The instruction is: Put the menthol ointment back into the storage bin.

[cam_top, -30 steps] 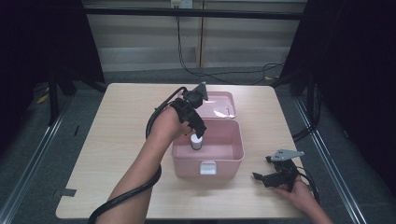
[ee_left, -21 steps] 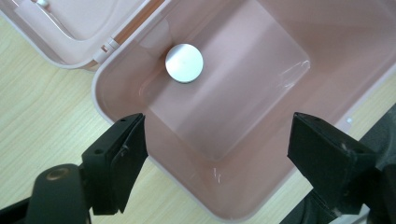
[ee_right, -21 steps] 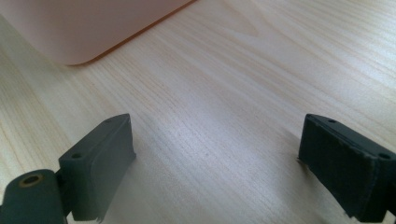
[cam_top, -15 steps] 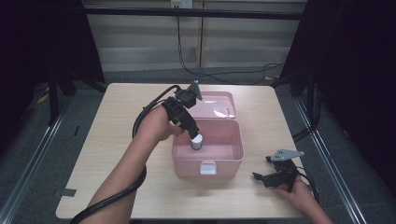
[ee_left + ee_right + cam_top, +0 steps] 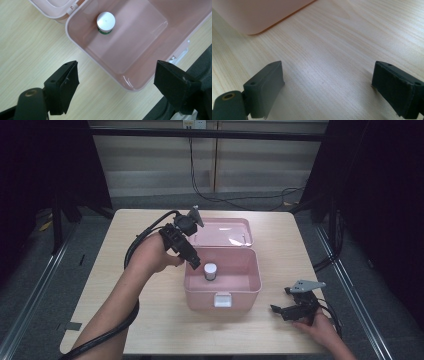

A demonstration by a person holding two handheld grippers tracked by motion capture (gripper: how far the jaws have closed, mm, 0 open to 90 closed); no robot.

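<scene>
Step in hand: a jar (image 5: 210,271) is seen standing upright in the pink box (image 5: 250,287), at frame centre of the high view; the placing is judged done, the withdrawal under way.
Left hand-held gripper (image 5: 194,264): held above the box's left rim, just left of the jar, jaws spread wide and nothing gripped; in the left gripper view the jar (image 5: 106,22) is seen at top centre, well clear of both jaws.
Right hand-held gripper (image 5: 278,310): rested low on the bench (image 5: 125,320) at lower right, jaws apart and empty; the box corner (image 5: 249,17) is glimpsed at upper left of its own view.
Lid (image 5: 220,231): thrown open behind the box, lying flat toward the top of the frame.
Next move: the lid would probably have to be swung forward and the white latch (image 5: 222,299) on the front wall pressed home; care is called for so the jar is not knocked over.
Surface: pale wood-grain bench, bare apart from the box.
Room: dark curtains are seen at both sides, grey floor around, cables (image 5: 200,175) trailed along the back wall at top.
</scene>
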